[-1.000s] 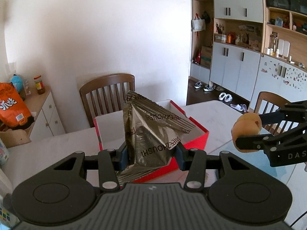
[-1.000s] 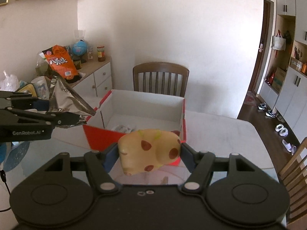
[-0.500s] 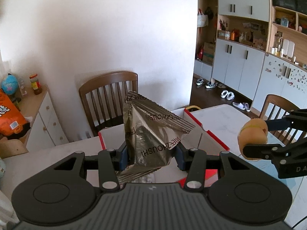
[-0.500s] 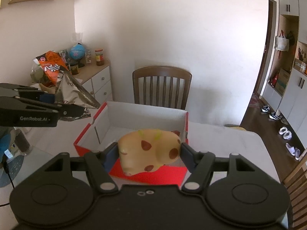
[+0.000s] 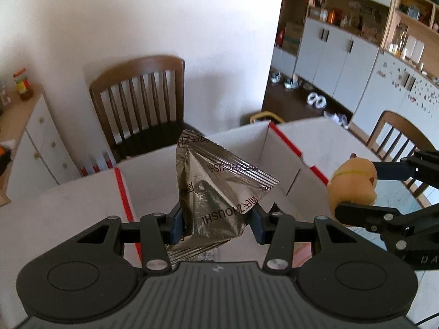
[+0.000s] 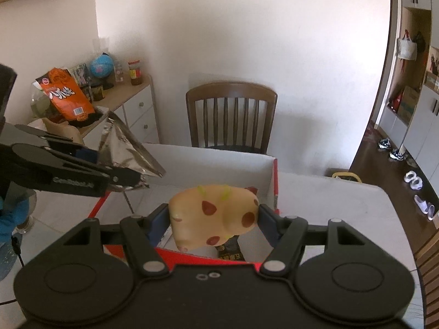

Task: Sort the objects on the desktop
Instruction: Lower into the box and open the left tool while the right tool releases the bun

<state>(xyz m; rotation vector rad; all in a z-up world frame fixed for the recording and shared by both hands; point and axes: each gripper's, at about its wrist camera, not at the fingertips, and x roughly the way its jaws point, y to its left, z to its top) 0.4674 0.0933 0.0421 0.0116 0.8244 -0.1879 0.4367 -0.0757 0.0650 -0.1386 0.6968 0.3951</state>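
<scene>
My left gripper [image 5: 215,223] is shut on a silver foil snack packet [image 5: 219,189] and holds it above the open red-and-white box [image 5: 285,148]. My right gripper [image 6: 212,218] is shut on a soft yellow toy with red spots [image 6: 214,216] and holds it over the box's [image 6: 275,189] near edge. Each gripper shows in the other's view: the left one with the packet [image 6: 126,148] at the left, the right one with the toy [image 5: 352,183] at the right. A dark packet [image 6: 230,252] lies inside the box.
The box stands on a white table [image 6: 329,200]. A wooden chair [image 6: 231,115] stands behind the table and another [image 5: 397,134] at its right side. A white sideboard [image 6: 131,109] at the left holds an orange snack bag [image 6: 65,96], a globe and a jar.
Both grippers have moved forward and now hang over the open box, each with its load. Both grips are unchanged.
</scene>
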